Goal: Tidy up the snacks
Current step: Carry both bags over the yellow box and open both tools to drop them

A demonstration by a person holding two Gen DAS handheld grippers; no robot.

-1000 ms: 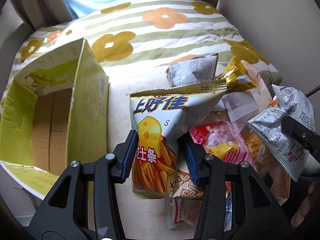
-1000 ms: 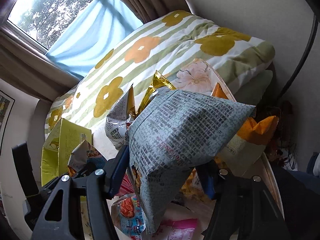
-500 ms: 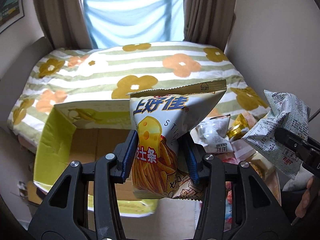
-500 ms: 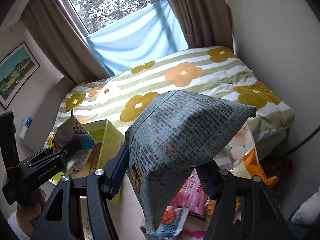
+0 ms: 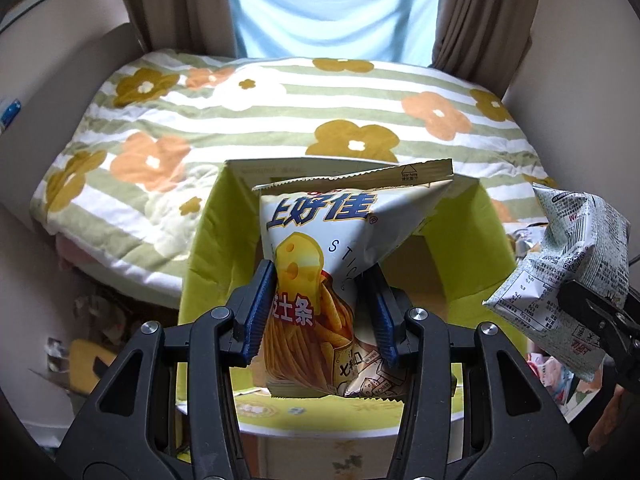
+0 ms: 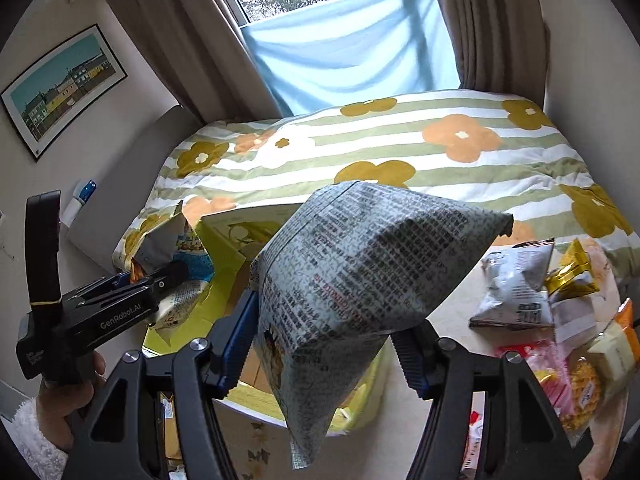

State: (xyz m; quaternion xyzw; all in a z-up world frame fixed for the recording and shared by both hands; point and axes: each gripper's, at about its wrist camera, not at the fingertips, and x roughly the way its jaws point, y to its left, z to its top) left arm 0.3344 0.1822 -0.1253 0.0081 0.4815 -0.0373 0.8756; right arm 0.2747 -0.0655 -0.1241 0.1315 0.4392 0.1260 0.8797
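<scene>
1. The left gripper [image 5: 322, 312] is clamped on a white cheese-stick bag [image 5: 332, 264], blue pads pressing its two sides. The bag bears blue Chinese brand characters, a yellow cheese wedge, the letters "STIC" and red characters over pictured golden sticks. A small triangle with "Tear here" sits on the top seal.

2. The bag hangs over an open box [image 5: 216, 240] with a yellow-green lining and a bare cardboard floor. The box lies at 12 o'clock from the gripper, at the near edge of the bed.

3. The right gripper [image 6: 326, 334] is clamped on a grey-green bag [image 6: 360, 280], back panel to the camera. The panel is covered in dense small print, too fine to read, with one red line across it. In the left view this bag [image 5: 560, 280] shows at 3 o'clock, a nutrition table visible on its back.

4. In the right view the left gripper [image 6: 160, 280] appears at 9 o'clock, its side printed "GenRobot.AI", held by a hand [image 6: 68, 396] in a white fleecy sleeve [image 6: 32, 440].

5. More snacks [image 6: 560, 320] lie heaped at 3 o'clock on a pale table [image 6: 456, 320]: a silver bag, a gold pack, and pink and orange packets, their labels illegible.

6. A quilt [image 5: 280, 100] with green stripes and orange and mustard flowers covers the bed. A blue cloth [image 6: 360, 40] hangs at the window between brown curtains, and a framed print of coloured houses [image 6: 64, 88] hangs at 10 o'clock.
</scene>
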